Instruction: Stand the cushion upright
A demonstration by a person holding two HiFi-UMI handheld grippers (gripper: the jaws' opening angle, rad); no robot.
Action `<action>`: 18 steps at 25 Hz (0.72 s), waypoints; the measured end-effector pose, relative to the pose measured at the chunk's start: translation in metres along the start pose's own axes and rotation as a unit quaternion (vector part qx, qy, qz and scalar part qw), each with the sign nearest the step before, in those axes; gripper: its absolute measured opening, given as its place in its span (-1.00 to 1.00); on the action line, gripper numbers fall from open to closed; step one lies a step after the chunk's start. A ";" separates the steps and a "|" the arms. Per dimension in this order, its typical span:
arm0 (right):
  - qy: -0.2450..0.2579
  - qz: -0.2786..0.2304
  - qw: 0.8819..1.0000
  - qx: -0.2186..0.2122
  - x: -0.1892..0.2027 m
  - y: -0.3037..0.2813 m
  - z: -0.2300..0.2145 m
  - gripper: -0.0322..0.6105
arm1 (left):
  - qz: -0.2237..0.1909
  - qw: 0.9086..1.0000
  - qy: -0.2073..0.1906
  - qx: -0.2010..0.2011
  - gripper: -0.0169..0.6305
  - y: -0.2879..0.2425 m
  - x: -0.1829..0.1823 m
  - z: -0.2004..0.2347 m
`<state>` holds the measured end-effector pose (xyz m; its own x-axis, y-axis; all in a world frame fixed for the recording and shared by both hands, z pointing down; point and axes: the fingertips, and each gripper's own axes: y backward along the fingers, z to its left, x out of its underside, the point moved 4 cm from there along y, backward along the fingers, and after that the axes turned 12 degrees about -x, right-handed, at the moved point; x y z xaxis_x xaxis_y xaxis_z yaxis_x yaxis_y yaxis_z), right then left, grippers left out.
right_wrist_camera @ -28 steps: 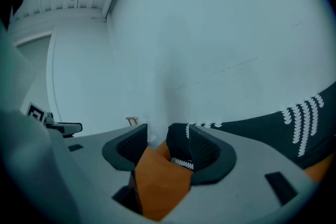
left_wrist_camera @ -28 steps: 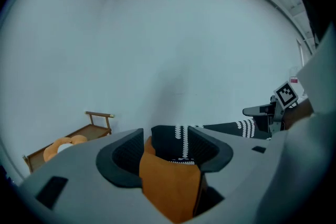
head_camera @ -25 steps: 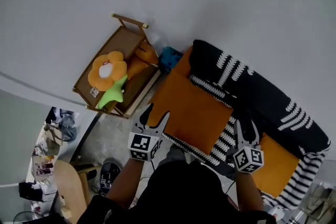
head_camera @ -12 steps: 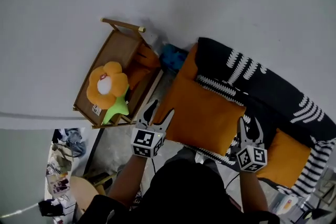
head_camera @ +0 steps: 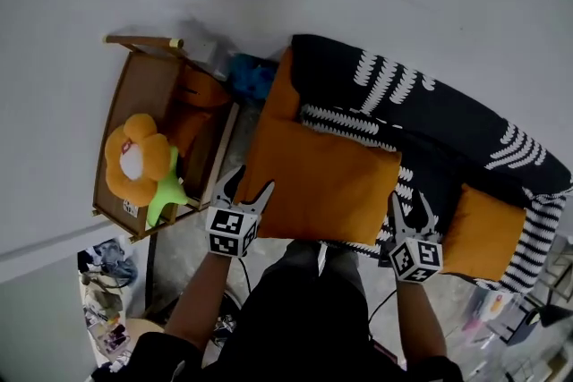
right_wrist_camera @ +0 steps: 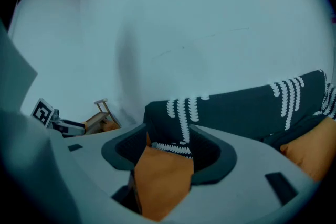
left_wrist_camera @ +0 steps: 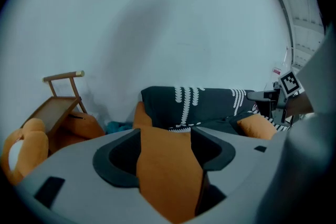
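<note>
A large orange cushion (head_camera: 322,179) lies flat on the seat of a black sofa with white patterns (head_camera: 430,116). My left gripper (head_camera: 243,189) is at the cushion's near left corner. Its jaws have just been opening, and they stand open. In the left gripper view the orange cushion (left_wrist_camera: 168,176) fills the gap between the jaws of the left gripper (left_wrist_camera: 165,144), with no pad visibly pressing on it. My right gripper (head_camera: 412,208) is at the near right corner and is open. In the right gripper view the cushion (right_wrist_camera: 160,181) shows between the jaws of the right gripper (right_wrist_camera: 167,157).
A second orange cushion (head_camera: 483,233) lies at the sofa's right end, and a third (head_camera: 282,85) stands at its left end. To the left, a wooden frame (head_camera: 134,139) holds an orange flower plush (head_camera: 134,161). A white wall rises behind the sofa.
Both grippers have come down and forward to the orange cushion's near edge, one at each corner. The left jaws stand a little wider.
</note>
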<state>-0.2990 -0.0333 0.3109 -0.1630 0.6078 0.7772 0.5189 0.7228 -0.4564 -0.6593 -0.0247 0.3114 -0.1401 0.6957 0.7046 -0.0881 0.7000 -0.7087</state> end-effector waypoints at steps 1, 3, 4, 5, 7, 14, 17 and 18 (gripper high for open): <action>-0.007 0.017 1.000 -0.001 0.012 -0.003 -0.008 -0.07 | 0.012 1.000 0.002 0.001 0.03 -0.006 0.008 -0.001; -0.021 0.049 0.999 -0.010 0.037 -0.009 -0.023 -0.05 | 0.030 1.000 0.005 -0.002 0.04 -0.017 0.021 0.000; -0.026 0.064 0.998 -0.012 0.050 -0.011 -0.031 -0.05 | 0.038 0.999 0.006 -0.006 0.05 -0.022 0.027 0.000; -0.027 0.079 0.996 -0.013 0.062 -0.014 -0.042 -0.04 | 0.044 0.999 0.006 -0.009 0.07 -0.028 0.033 0.000; -0.025 0.106 0.994 -0.011 0.086 -0.024 -0.064 0.00 | 0.056 0.998 0.007 -0.017 0.11 -0.043 0.046 0.002; -0.038 0.183 0.982 0.003 0.163 -0.053 -0.111 0.09 | 0.103 0.992 -0.003 -0.069 0.20 -0.071 0.094 0.012; -0.045 0.194 0.980 0.016 0.186 -0.058 -0.130 0.11 | 0.096 0.992 0.013 -0.083 0.21 -0.076 0.100 0.013; -0.055 0.194 0.979 0.017 0.194 -0.058 -0.134 0.12 | 0.094 0.992 0.021 -0.085 0.21 -0.076 0.101 0.014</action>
<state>-0.2483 -0.0009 0.5461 -0.0486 0.8692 0.4920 0.5320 0.4394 -0.7238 -0.6805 -0.0099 0.4362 -0.0960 0.8197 0.5646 0.1028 0.5724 -0.8135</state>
